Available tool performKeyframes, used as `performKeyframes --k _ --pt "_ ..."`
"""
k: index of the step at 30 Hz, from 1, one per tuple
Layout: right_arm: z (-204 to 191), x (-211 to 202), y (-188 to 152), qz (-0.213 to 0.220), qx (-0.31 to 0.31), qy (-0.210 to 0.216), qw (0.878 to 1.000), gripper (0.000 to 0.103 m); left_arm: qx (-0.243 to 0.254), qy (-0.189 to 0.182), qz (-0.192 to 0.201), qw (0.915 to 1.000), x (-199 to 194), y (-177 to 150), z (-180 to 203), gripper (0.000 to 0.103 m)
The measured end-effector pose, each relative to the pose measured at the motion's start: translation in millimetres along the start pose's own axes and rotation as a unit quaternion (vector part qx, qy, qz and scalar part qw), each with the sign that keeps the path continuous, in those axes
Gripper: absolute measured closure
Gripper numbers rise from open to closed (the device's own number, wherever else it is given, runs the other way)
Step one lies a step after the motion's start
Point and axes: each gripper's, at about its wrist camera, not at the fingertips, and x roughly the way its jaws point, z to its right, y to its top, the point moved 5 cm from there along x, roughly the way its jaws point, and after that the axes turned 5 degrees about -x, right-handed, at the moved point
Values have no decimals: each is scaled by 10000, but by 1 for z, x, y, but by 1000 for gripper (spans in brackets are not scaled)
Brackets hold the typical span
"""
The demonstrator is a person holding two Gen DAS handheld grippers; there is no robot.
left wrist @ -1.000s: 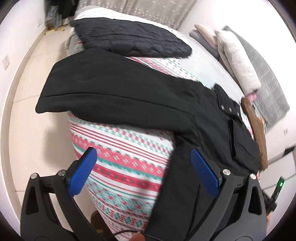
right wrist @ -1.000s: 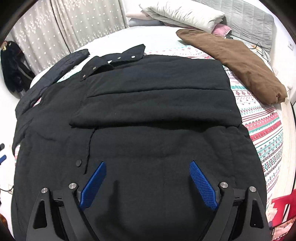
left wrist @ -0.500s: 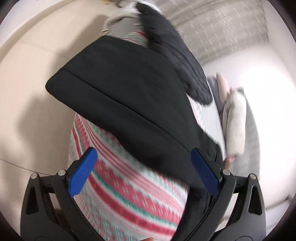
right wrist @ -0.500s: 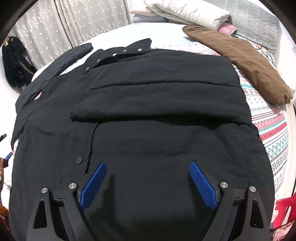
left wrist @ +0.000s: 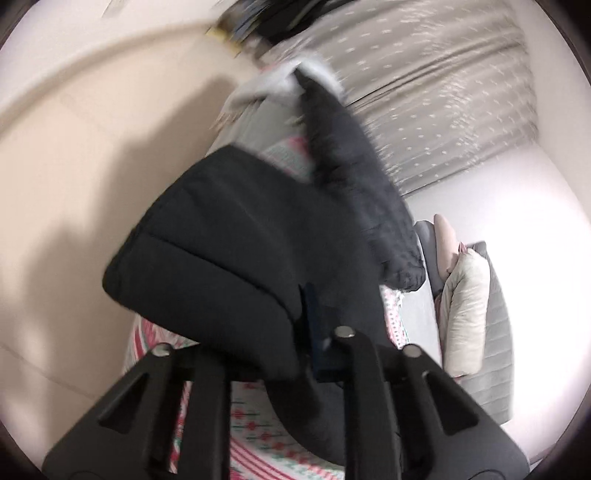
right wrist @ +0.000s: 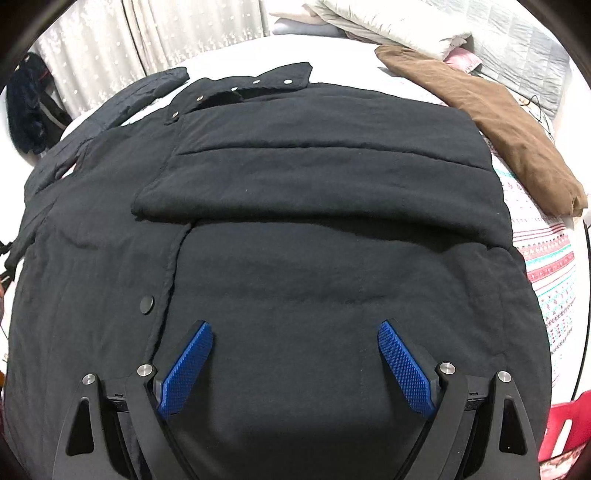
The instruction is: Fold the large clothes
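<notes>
Change: half a second ago our left tongs (left wrist: 295,332) stood wide open over the sleeve; now we see them closed on it, and the left wrist view has swung up and blurred.
Left tongs: clamped on the black sleeve (left wrist: 221,251), with 1 blue pad (left wrist: 314,321) just showing against the dark fabric.
Right tongs (right wrist: 295,369): spread wide, holding nothing, and we see both blue pads over the lower front of the coat.
Black coat (right wrist: 295,240): we find it lying flat on the bed, collar (right wrist: 255,81) away from us, 1 sleeve folded across the chest.
Bed (right wrist: 546,258): striped red, white and teal cover showing beside the coat.
Brown garment (right wrist: 498,122): on the bed to the right of the coat, apart from it.
Dark quilted garment (left wrist: 362,184): beyond the lifted sleeve.
Curtain (right wrist: 177,33): behind the bed.
</notes>
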Motion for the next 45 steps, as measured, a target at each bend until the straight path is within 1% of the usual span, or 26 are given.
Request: performKeyframes --k 2,5,6,7,9,12,13,14,17,20,22,25,26,29,31,32,33,34,35,36,37,38,41,43,44,45 --pt "3 -2 1 22 57 27 10000 10 319 -104 227 9992 -14 2 21 88" --pt "5 -5 0 46 106 57 9999 10 898 -363 478 9942 -36 -5 67 90" --pt "5 -5 0 54 113 64 9999 10 1169 -497 536 9904 -45 -11 89 90" --pt "5 -6 1 63 119 75 9999 10 1302 -568 562 9883 -49 -13 100 90" --pt "5 -7 0 79 129 97 9998 10 1764 -842 555 9791 -60 -29 140 90" --pt "4 -8 0 89 131 100 9998 10 2294 -1142 415 9657 -70 -57 184 90" --pt "4 -8 0 95 137 97 9998 10 2399 -1196 366 9627 -70 -64 193 90" --pt "4 -8 0 100 145 101 9998 10 2607 -1285 257 9565 -70 -80 209 90" --pt "4 -8 1 109 165 106 9997 10 2982 -1437 -58 9436 -66 -117 235 90" --pt "6 -9 1 123 187 104 9997 10 3240 -1565 -398 9322 -65 -151 250 90" --pt "8 -10 1 132 213 112 9996 10 3504 -1662 -752 9187 -57 -183 262 90" --pt "11 -10 0 130 245 107 9996 10 3860 -1698 -1113 8999 -51 -220 269 90" --pt "11 -10 0 128 252 109 9995 10 4004 -1693 -1269 8916 -46 -235 271 90" --pt "12 -10 -1 123 273 111 9995 10 4381 -1682 -1911 8621 -32 -286 270 88" --pt "13 -9 -2 115 282 120 9995 10 4581 -1623 -2370 8412 -17 -316 256 75" --pt "13 -9 -2 110 285 129 9994 10 4701 -1564 -2598 8289 -11 -331 249 70" --pt "13 -9 -2 112 287 142 9994 10 4860 -1447 -2881 8123 -4 -349 238 57" --pt "14 -9 -2 116 288 153 9994 10 4964 -1368 -3089 7997 0 -361 231 48" --pt "14 -9 -2 129 289 170 9994 10 5093 -1231 -3276 7862 4 -374 221 46" --pt "14 -10 -2 153 287 197 9993 10 5235 -1108 -3301 7777 4 -381 213 46" --pt "15 -10 -2 185 290 229 9991 10 5316 -1073 -3247 7749 1 -382 211 44" --pt "15 -11 -1 213 316 252 9990 10 5349 -1069 -3190 7750 -2 -380 210 43" --pt "13 -17 1 347 377 443 9977 10 5141 -1271 -3260 7831 -20 -370 216 39" --pt "7 -23 5 424 419 832 9947 10 5000 -1483 -3141 7933 -38 -352 228 28" --pt "4 -28 7 486 477 1143 9911 10 4967 -1531 -3045 7982 -36 -345 229 26" --pt "0 -31 10 531 525 1375 9877 10 4902 -1643 -2862 8067 -47 -330 235 24"
